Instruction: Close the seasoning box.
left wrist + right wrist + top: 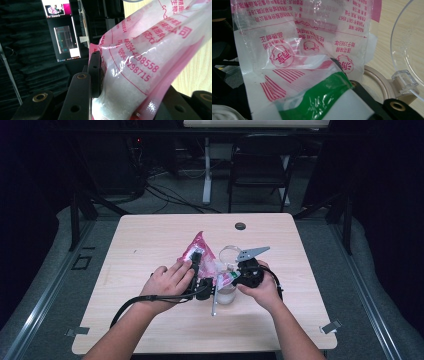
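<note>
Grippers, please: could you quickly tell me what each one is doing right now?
Left gripper: closed on the pink-printed clear plastic bag of white powder.
Right gripper: shut on that bag's green-edged corner.

A clear plastic bag point(200, 254) printed in pink and red, with a green band at one corner, is held up over the middle of the pale wooden table, its pink end pointing up and away from the person. White granules fill its lower part point(130, 85). Red characters, digits and round stamps cover the film point(294, 50), which is creased and glossy. Just beside it stands a clear jar point(226, 292), its round transparent lid point(409, 45) swung open on a beige hinge.
</note>
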